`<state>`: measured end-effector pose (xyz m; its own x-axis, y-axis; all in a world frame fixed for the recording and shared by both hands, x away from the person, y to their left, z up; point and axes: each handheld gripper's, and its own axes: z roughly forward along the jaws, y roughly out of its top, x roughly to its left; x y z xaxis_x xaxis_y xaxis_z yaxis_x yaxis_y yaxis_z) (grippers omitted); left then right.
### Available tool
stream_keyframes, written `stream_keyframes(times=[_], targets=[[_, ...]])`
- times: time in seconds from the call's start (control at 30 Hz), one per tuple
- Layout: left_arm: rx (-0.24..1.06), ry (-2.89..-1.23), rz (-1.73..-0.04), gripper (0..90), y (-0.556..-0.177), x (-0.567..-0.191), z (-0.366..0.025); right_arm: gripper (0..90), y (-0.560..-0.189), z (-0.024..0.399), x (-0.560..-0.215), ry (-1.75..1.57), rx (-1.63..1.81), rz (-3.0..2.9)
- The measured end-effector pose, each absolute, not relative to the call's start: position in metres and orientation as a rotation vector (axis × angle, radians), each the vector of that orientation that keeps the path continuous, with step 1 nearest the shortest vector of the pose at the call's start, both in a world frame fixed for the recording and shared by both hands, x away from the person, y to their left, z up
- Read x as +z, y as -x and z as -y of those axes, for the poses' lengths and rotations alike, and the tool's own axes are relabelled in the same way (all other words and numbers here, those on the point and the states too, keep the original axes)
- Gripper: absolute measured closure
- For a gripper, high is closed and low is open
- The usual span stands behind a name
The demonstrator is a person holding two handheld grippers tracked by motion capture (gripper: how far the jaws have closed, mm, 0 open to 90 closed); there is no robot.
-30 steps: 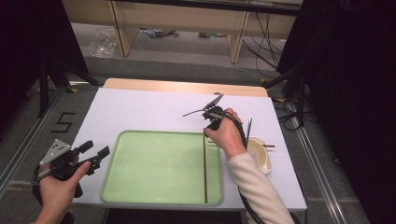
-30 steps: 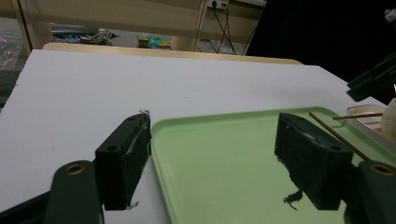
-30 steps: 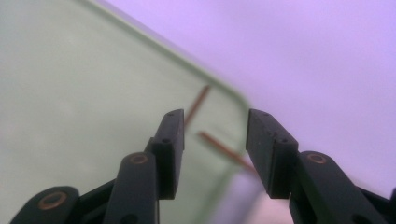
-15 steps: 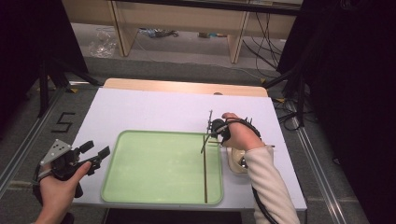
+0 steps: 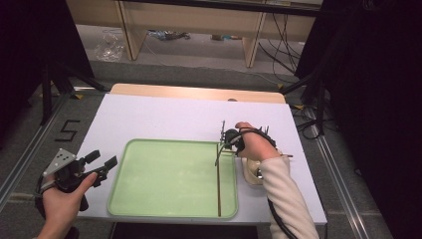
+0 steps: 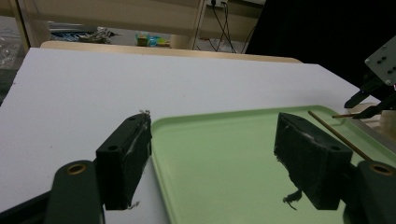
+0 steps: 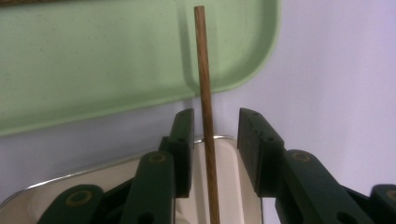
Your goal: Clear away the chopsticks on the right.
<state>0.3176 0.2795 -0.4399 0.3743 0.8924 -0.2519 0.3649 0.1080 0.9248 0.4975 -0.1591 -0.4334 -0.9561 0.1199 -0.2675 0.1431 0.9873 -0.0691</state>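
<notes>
A brown wooden stick (image 5: 218,184) lies lengthwise in the pale green tray (image 5: 169,179), along its right side. My right gripper (image 5: 225,145) is held over a cream dish (image 5: 250,174) just right of the tray and points toward the tray's far right corner. In the right gripper view a second stick (image 7: 205,107) runs between the open jaws; it sits close to the left jaw with a gap at the right one, and its tip lies over the tray's corner (image 7: 224,56). My left gripper (image 5: 102,167) is open at the tray's left rim (image 6: 161,154), holding nothing.
The tray sits on a white board (image 5: 164,119) over a wooden table. The dish (image 7: 93,182) has a metal rim. Cables and shelving legs stand on the floor beyond the table's far edge. Black curtains flank both sides.
The right hand has come nearer and lower, from above the tray's far right corner down to the dish, and has turned the gripper. The left hand has stayed still.
</notes>
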Motion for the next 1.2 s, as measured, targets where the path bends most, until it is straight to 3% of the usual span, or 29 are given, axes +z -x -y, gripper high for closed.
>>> stream_keyframes(times=[0.93,1.2], targets=[[0.569,-1.48,-1.205,27.2,-0.3176,-0.4397,-0.2797,74.6,-0.5006,0.1558,-0.4408,-0.144,-0.127,-2.871],[0.573,-1.482,-1.202,27.3,-0.3175,-0.4392,-0.2798,80.4,-0.5007,0.154,-0.4436,-0.084,-0.157,-2.863]])
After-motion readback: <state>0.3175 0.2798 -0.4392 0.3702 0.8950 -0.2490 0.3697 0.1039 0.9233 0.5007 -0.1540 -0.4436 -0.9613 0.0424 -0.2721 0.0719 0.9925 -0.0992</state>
